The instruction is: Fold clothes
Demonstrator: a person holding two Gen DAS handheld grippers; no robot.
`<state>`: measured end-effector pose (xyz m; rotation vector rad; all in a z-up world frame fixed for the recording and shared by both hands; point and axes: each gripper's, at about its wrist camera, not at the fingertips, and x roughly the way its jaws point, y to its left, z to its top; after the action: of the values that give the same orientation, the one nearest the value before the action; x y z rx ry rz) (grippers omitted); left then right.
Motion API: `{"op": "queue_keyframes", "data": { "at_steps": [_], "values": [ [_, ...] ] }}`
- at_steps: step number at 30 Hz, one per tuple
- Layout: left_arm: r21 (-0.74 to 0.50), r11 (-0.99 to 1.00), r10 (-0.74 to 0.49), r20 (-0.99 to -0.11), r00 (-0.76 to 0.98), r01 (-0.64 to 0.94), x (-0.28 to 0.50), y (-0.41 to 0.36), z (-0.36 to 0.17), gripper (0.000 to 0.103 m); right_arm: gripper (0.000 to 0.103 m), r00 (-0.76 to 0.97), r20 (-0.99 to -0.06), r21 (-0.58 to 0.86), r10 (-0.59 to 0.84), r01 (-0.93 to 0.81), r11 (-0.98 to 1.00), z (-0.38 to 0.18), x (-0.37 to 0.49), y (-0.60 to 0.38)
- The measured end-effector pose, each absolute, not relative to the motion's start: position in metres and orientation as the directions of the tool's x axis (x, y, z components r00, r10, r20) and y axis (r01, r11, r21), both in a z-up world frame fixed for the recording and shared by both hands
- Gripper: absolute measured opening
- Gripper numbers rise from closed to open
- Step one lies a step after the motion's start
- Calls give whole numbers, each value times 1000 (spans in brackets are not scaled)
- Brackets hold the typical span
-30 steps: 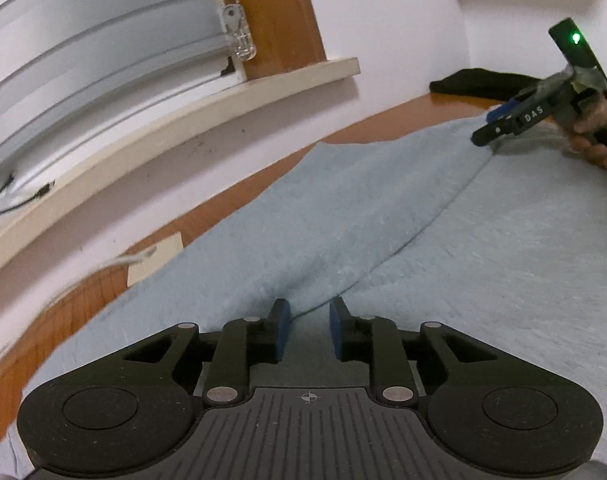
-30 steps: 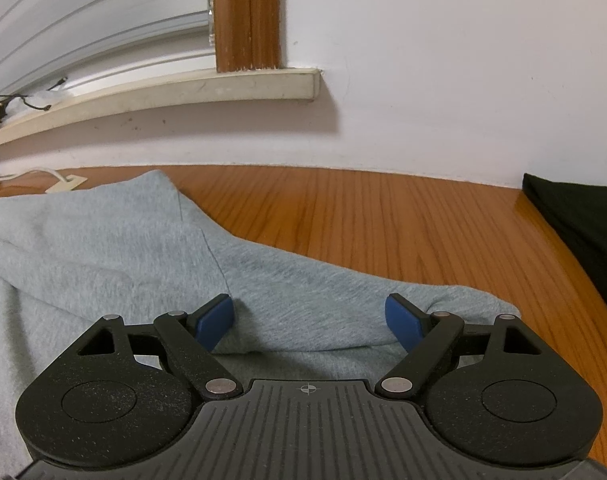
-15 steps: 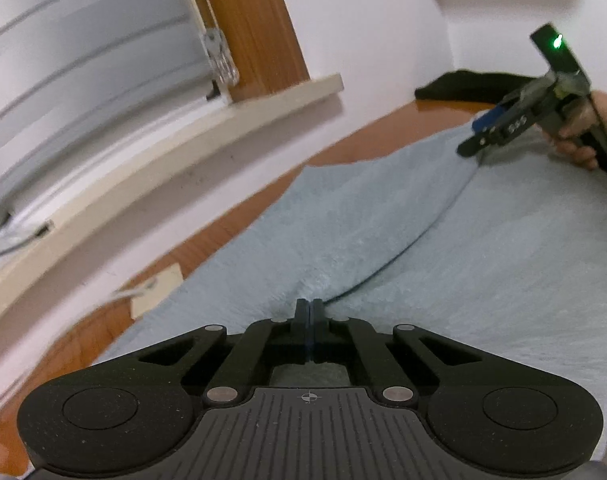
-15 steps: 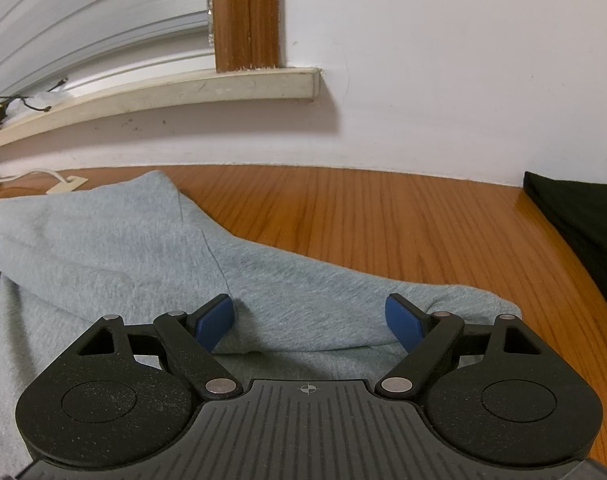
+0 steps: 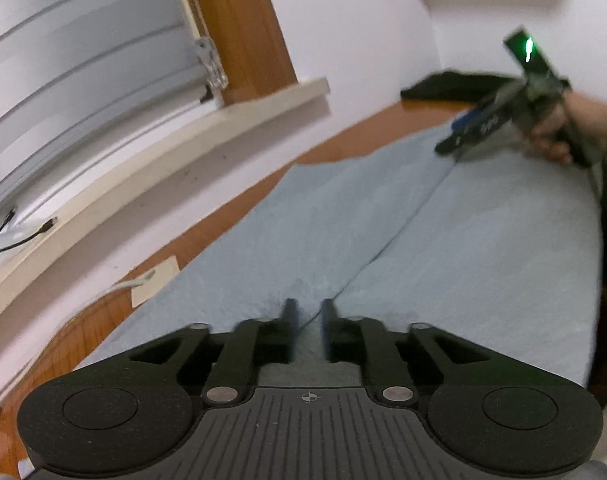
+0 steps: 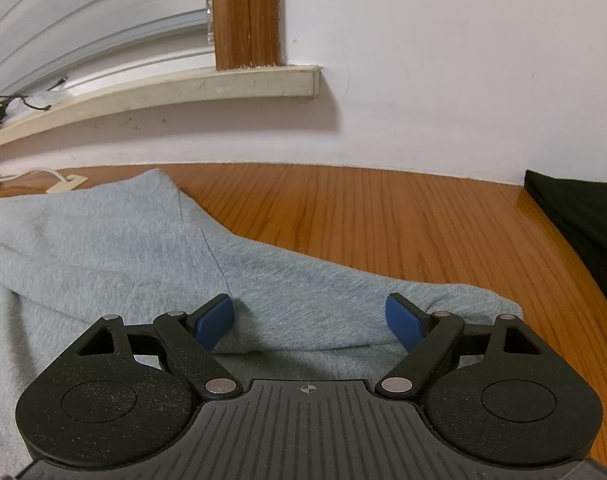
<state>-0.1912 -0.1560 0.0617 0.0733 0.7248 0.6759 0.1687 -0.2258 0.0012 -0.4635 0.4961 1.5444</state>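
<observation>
Grey sweatshirt (image 6: 103,248) spread on wooden table (image 6: 383,216): soft, limp, light fleece. My left claw (image 5: 306,330), slightly parted, straddles its fold edge; my right claw (image 6: 309,322) gapes wide, empty, over a sleeve, a good hold.

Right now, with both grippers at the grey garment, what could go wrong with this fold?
1. The left gripper has its jaws slightly apart around the fold ridge of the grey garment; if it lifts now, the cloth may slip out.
2. The right gripper is wide open over the folded edge, so that end may sag or unfold.
3. The white cable lies near the garment's far corner and could snag.
</observation>
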Motion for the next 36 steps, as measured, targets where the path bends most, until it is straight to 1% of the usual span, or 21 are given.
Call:
{"op": "queue_keyframes", "data": {
  "at_steps": [1,3,8,10,11,12,14,18,20,21,23,24,25,26,27,28,30,36],
  "values": [
    [296,787,596,-590,544,-541,-188,-154,59,26,82,-32,-573,28,819,-999,-19,1,169,-226],
    [314,786,600,-593,537,-533,-182,-150,53,36,82,-33,-573,29,819,-999,-20,1,169,-226],
    [357,783,611,-599,518,-510,-167,-139,38,36,82,-38,-571,38,820,-999,-21,1,170,-226],
    [374,781,615,-601,511,-500,-160,-135,32,26,82,-40,-570,41,820,-999,-20,1,171,-226],
    [376,783,612,-606,508,-496,-158,-133,30,12,82,-40,-570,42,821,-999,-20,1,171,-227],
    [363,790,601,-618,507,-494,-158,-133,30,1,82,-40,-569,43,822,-999,-19,2,171,-227],
    [373,789,604,-617,504,-488,-161,-137,33,1,82,-41,-568,46,822,-999,-18,2,172,-227],
    [329,811,574,-605,552,-484,-172,-155,56,1,82,-43,-569,49,821,-999,-19,2,172,-226],
    [332,807,581,-594,557,-488,-176,-165,65,1,82,-41,-569,49,821,-999,-16,2,172,-226],
    [323,813,571,-603,557,-484,-178,-168,66,1,82,-39,-569,48,821,-999,-14,2,172,-226],
    [293,829,542,-626,560,-476,-183,-171,65,6,82,-37,-568,47,822,-999,-13,2,172,-226],
    [280,834,532,-636,560,-475,-187,-171,63,6,82,-37,-568,47,822,-999,-13,2,172,-226],
    [284,827,541,-636,551,-485,-193,-171,62,8,82,-37,-568,47,822,-999,-12,2,172,-226],
    [287,815,555,-634,538,-503,-200,-168,60,12,82,-37,-568,47,822,-999,-12,2,172,-226],
    [286,800,572,-629,526,-528,-209,-165,60,21,82,-38,-568,48,822,-999,-13,2,172,-226],
    [282,782,589,-624,514,-555,-218,-160,59,26,82,-38,-568,49,822,-999,-13,2,172,-226],
    [259,741,620,-618,484,-619,-240,-146,58,29,82,-40,-565,53,824,-999,-12,2,173,-227],
    [190,618,673,-629,388,-763,-303,-111,49,29,82,-50,-561,84,827,-996,-4,2,177,-227]
  ]
}}
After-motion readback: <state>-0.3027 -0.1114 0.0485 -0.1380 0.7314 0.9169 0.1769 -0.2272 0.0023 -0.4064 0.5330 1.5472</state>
